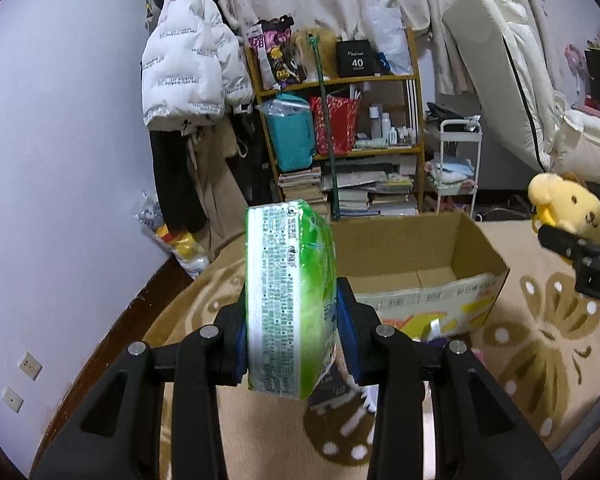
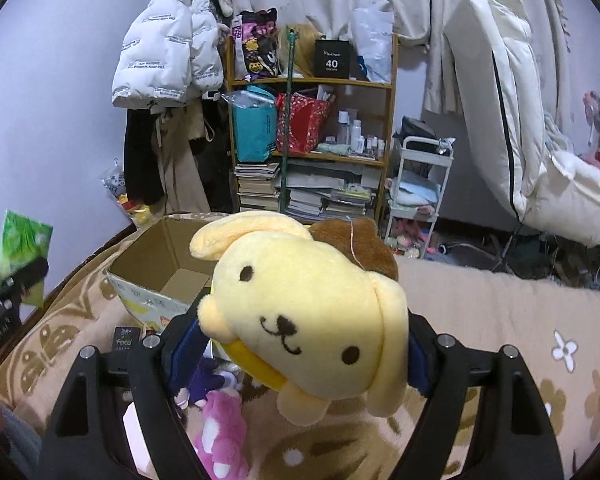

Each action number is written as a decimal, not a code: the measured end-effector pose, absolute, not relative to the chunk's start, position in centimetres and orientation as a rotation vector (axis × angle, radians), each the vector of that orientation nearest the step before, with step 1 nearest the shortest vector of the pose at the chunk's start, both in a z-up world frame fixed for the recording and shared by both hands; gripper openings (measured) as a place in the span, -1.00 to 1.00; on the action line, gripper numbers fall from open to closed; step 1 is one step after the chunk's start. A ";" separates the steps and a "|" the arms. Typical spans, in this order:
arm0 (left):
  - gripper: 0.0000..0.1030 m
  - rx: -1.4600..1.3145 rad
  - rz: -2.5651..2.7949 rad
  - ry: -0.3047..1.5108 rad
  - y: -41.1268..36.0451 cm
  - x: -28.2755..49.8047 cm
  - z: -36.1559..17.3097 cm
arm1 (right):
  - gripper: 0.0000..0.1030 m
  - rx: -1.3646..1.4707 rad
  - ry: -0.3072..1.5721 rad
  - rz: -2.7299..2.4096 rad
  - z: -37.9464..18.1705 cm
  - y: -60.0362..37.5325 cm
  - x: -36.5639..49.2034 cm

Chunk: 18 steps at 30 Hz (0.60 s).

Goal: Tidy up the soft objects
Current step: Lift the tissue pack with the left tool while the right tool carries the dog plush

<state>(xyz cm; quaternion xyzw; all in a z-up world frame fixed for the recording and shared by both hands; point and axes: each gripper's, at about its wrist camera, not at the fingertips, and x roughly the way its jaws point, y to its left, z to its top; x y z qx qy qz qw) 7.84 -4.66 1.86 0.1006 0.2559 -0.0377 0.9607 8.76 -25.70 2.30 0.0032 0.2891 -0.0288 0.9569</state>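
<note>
The left gripper (image 1: 296, 336) has its jaws clamped on a green plastic-wrapped tissue pack (image 1: 290, 300), held upright on its long axis. The right gripper (image 2: 300, 344) squeezes a yellow plush dog with a brown beret (image 2: 312, 320). Ahead of both, on the beige flower-patterned rug (image 1: 540, 340), sits the open cardboard box (image 1: 416, 256), apparently empty inside. The pack hangs just short of the box's near-left corner, so the left side looks nearer. Pink and purple plush toys (image 2: 220, 432) lie beside the box.

A beige flower-patterned carpet (image 1: 540, 340) carried an open cardboard box (image 1: 440, 280) at the far side; pink and purple plush toys (image 2: 220, 436) lay nearer.
</note>
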 end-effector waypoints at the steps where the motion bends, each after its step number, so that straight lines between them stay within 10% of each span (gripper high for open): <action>1: -0.31 0.204 -0.077 0.516 -4.7 8.2 2.3 | 0.65 0.006 0.587 -0.059 2.5 -25.7 9.0; 18: -0.31 0.200 -0.119 0.418 -6.4 14.1 5.8 | 0.66 0.013 0.551 -0.027 4.7 -24.8 14.0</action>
